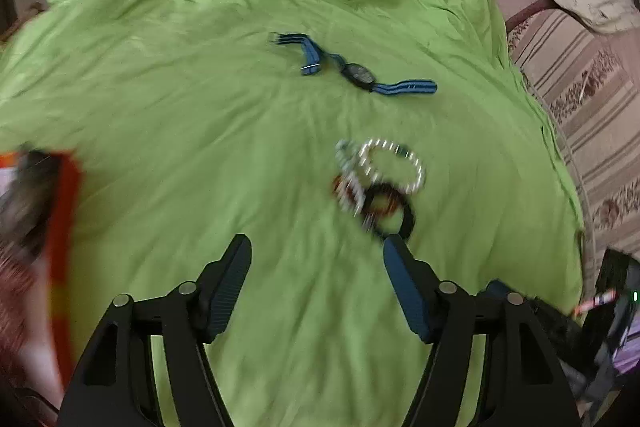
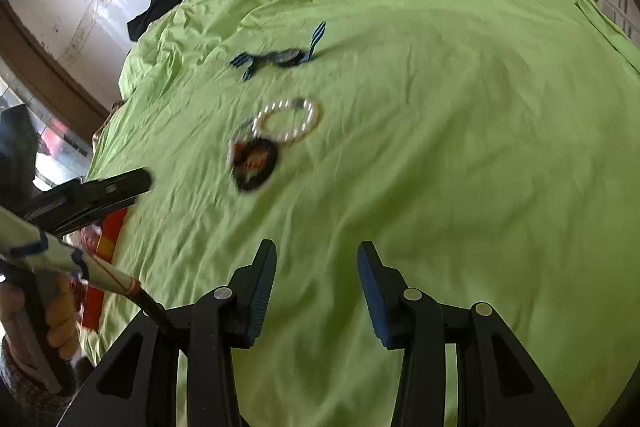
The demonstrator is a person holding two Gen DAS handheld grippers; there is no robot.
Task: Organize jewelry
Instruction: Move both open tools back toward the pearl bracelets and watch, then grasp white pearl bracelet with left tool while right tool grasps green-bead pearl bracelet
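Bracelets heaped mid green sheet; pearl ring overlaps dark one. Watch beyond, strap running crosswise. Heap just ahead of left gripper, at its right fingertip; nearer than right gripper. Both part-open, empty.

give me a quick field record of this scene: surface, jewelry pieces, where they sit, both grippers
surface: wrinkled green sheet
watch: blue striped strap, dark face, lying flat, apart from and beyond the bracelets
pearl bracelet: white bead loop, overlapping the dark bracelet
dark bracelet: black and orange ring, nearest the grippers
left gripper: open, nothing between the fingers, right fingertip close to the dark bracelet
right gripper: open, empty, short of the pile
blur: bracelets smeared, fine detail unclear
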